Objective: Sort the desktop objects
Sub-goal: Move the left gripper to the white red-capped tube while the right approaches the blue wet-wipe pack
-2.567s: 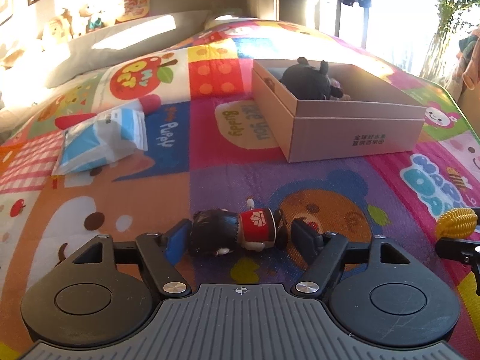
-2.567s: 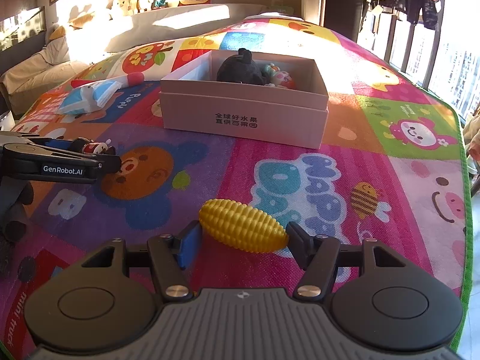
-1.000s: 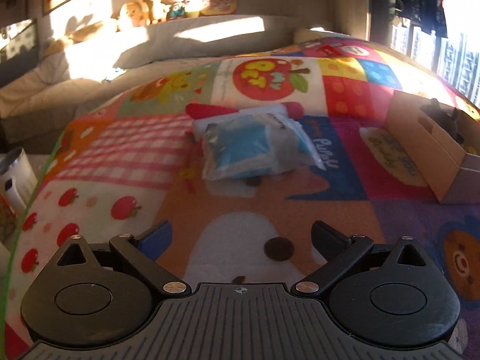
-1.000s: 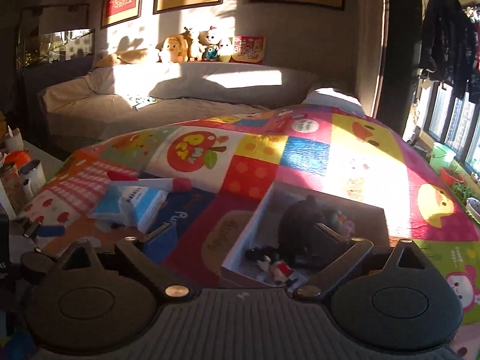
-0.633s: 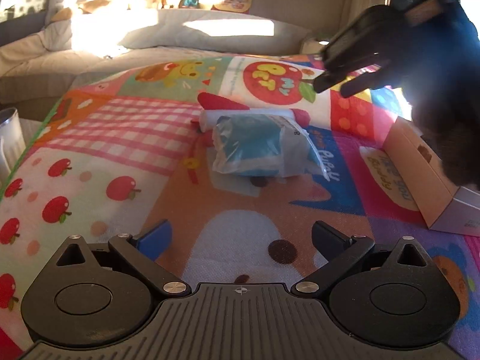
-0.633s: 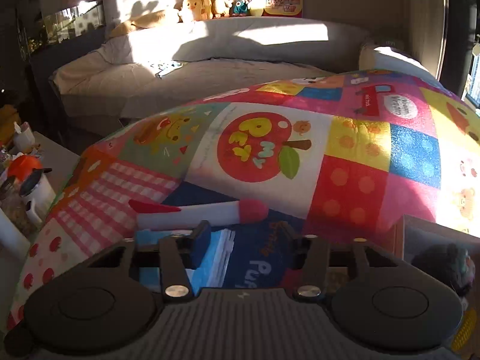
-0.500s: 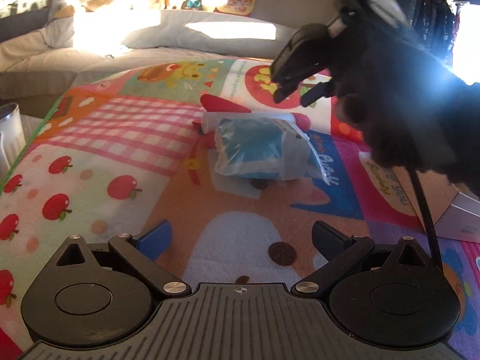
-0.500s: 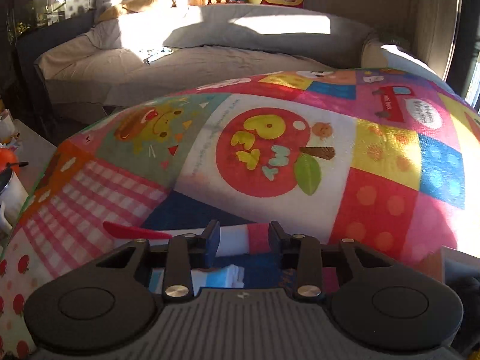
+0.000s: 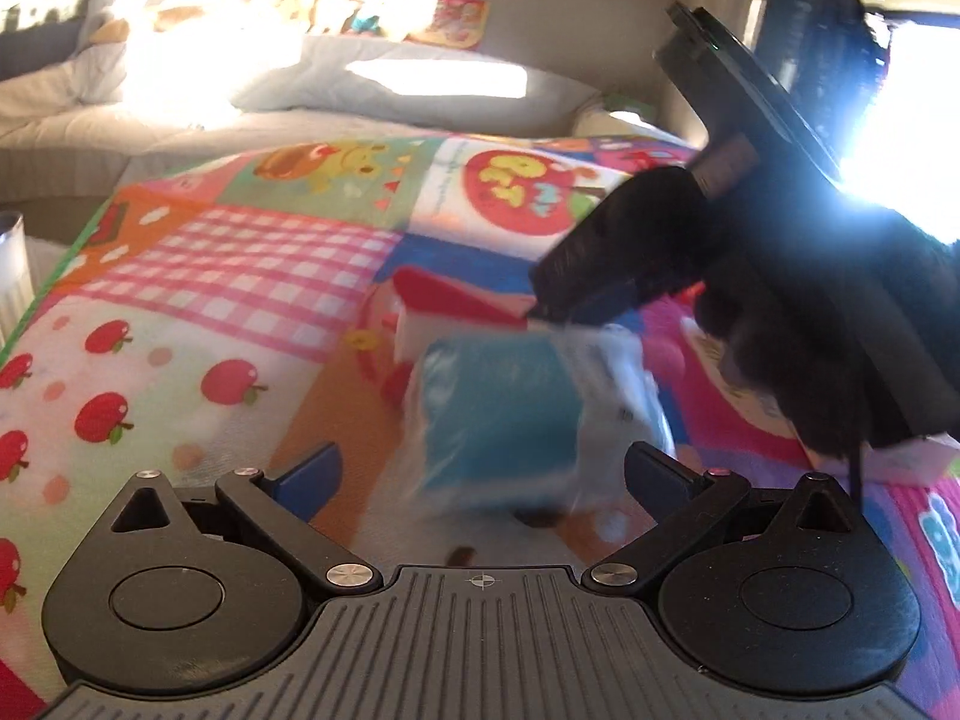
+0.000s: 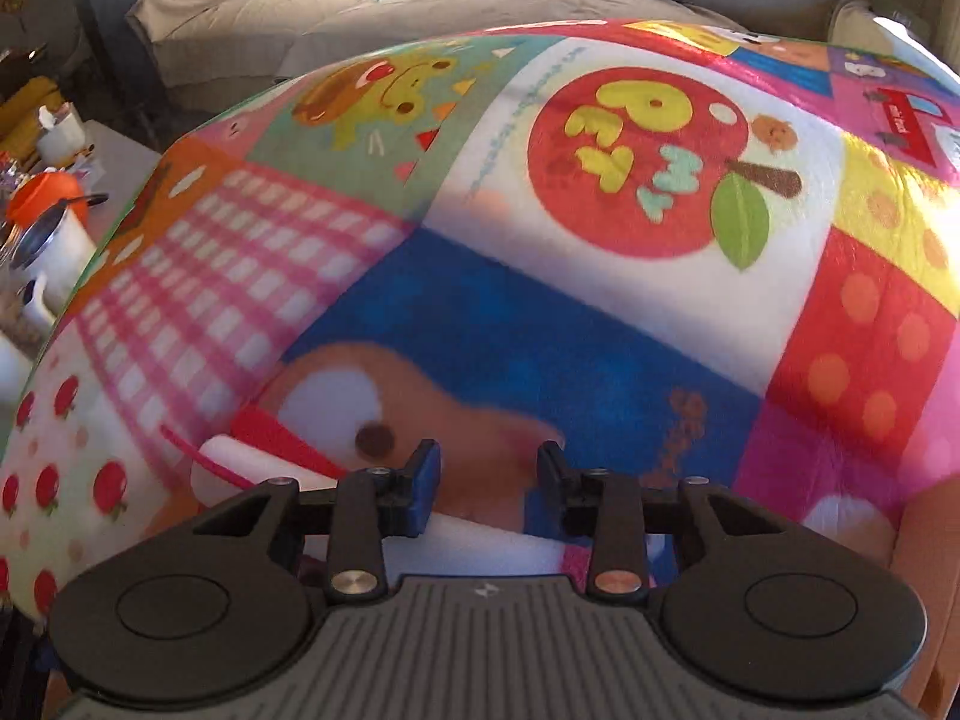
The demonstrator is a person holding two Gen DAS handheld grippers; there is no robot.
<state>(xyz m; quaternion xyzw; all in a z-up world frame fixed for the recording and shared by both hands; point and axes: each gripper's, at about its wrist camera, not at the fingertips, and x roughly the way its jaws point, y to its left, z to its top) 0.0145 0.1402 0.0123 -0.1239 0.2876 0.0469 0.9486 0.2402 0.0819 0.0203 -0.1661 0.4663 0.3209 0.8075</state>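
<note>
White tube (image 10: 480, 540) with red cap, gripped in right claw (image 10: 486, 492), left claw (image 9: 480, 474) open.

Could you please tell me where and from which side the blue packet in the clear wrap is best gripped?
Grip the blue packet across its blue block, on the two side faces, coming low from the near side, where the open left tool faces it. The block looks boxy; the clear wrap trailing on its right is loose, and the red-and-white tube lies just behind.
</note>
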